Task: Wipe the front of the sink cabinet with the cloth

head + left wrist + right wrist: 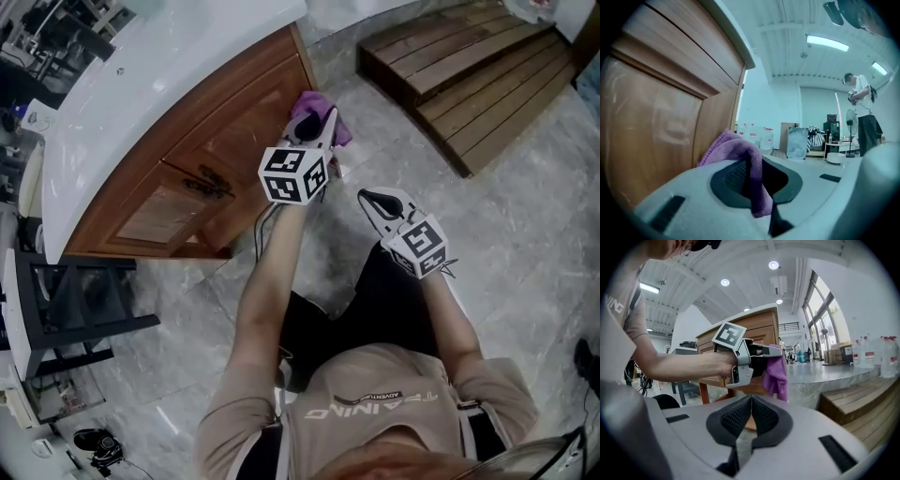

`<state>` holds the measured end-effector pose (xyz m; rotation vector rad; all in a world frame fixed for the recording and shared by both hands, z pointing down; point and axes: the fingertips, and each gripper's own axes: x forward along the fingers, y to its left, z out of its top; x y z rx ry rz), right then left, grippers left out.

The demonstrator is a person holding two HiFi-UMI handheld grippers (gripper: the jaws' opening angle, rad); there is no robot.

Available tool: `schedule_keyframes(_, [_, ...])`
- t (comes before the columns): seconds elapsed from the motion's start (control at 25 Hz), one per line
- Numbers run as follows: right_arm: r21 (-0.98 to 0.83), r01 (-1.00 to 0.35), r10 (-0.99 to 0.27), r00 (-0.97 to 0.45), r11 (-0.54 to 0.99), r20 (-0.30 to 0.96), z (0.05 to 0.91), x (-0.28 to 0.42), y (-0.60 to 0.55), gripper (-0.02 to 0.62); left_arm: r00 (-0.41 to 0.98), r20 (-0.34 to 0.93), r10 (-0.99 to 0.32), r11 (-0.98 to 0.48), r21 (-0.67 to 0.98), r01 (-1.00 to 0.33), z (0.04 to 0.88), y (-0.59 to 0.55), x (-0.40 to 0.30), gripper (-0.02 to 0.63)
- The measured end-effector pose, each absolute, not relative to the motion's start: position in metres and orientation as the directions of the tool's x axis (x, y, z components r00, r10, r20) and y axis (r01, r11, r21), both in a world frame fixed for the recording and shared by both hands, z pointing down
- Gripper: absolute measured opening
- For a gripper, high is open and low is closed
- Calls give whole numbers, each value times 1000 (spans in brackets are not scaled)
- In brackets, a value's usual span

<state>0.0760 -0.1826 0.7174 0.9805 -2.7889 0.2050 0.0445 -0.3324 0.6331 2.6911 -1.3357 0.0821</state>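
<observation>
Two hand-held grippers, one job: your left hand-held gripper (317, 127) clamps the purple cloth (317, 97) just beside the sink cabinet (220, 131) front, panel to its left (right hand-held gripper (373, 200) closed, empty, farther back).

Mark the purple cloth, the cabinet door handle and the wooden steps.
purple cloth (733, 145), left gripper view, bunched fold.
cabinet door handle (208, 183), head view, its middle.
wooden steps (450, 66), head view, slatted top.

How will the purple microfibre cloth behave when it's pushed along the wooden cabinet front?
The purple microfibre cloth is probably floppy: it droops in folds from the left tongs. Its fuzzy weave should drag rather than slip on the wooden cabinet front. Pinched at one spot, it may bunch when pushed.
</observation>
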Motion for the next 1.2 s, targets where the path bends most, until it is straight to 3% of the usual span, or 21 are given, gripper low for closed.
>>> schedule_keyframes(0.24, [-78, -637, -612, -762, 767, 209, 717, 86, -183, 12, 691, 119, -713, -687, 79, -723, 634, -322, 71, 37])
schedule_keyframes(0.48, [-123, -628, -598, -772, 768, 214, 727, 84, -186, 12, 614, 95, -784, -620, -58, -783, 619, -292, 42, 37])
schedule_keyframes(0.88, [-143, -515, -490, -854, 845, 176, 729, 22, -179, 12, 405, 123, -906, -413, -49, -909, 631, -200, -87, 37])
schedule_keyframes(1.2, [-135, -418, -392, -902, 898, 183, 734, -23, -170, 12, 158, 190, -969, -162, -8, -987, 654, -122, -212, 37])
